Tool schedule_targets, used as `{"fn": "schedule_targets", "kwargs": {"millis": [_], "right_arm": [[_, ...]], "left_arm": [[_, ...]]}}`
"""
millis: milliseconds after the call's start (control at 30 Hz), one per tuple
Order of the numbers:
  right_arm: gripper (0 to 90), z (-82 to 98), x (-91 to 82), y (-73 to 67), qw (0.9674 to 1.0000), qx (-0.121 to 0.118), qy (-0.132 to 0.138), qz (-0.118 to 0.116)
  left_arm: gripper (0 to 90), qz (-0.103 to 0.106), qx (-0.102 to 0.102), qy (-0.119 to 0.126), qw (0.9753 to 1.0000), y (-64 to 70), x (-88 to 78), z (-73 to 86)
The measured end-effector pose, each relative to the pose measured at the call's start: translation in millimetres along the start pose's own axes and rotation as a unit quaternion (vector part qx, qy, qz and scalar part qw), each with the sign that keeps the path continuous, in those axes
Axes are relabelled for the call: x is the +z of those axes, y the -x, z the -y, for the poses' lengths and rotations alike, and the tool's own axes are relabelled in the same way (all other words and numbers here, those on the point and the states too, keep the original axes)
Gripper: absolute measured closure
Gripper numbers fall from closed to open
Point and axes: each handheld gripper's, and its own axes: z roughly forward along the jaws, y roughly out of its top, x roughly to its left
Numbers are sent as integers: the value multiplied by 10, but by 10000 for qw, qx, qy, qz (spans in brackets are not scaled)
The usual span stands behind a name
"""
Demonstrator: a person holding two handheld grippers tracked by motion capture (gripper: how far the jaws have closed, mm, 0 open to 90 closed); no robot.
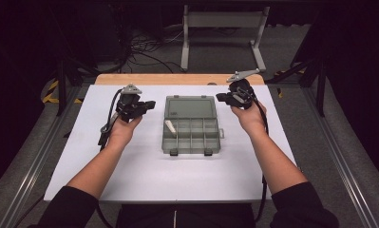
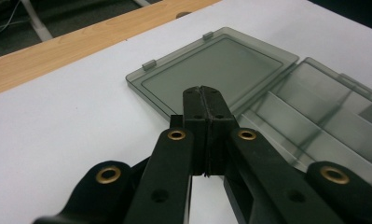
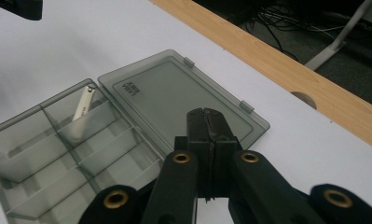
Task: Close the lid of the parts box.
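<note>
A smoky-grey plastic organiser box [image 1: 192,135] lies open in the middle of the white table, its lid [image 1: 189,107] folded back flat on the far side. A small white nail-clipper-like piece [image 1: 170,126] rests in the left compartment, also visible in the right gripper view [image 3: 83,103]. My left gripper [image 1: 150,104] hovers left of the lid, jaws shut and holding nothing, pointing at the lid [image 2: 216,65]. My right gripper [image 1: 220,97] is held right of the lid, jaws shut and holding nothing, above the lid's near corner [image 3: 174,98].
The white board [image 1: 144,175] covers a wooden tabletop whose bare strip [image 1: 177,79] runs along the far edge, with a round hole [image 3: 303,99] in it. Metal rails flank the table. Cables and a white frame [image 1: 222,21] sit on the floor behind.
</note>
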Motion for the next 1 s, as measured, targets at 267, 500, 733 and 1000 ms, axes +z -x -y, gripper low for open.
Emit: {"fn": "schedule_targets", "kwargs": {"millis": [267,500,733,1000], "right_arm": [[900,-26,99,145,9999,30,-99,98],[900,54,237,239,9995,170,-265,74],[900,182,373,284,9983,304,-486,66],[900,328,521,359,9961,441,-762,76]], "left_arm": [[899,-78,-87,-182,9998,-149,207,-156],[899,-4,-122,-369,9992,-179,366,-148],[898,-112,-98,-620,9980,-187,555,-96],[898,-145,-160,-884,9958,-254,683,-31]]}}
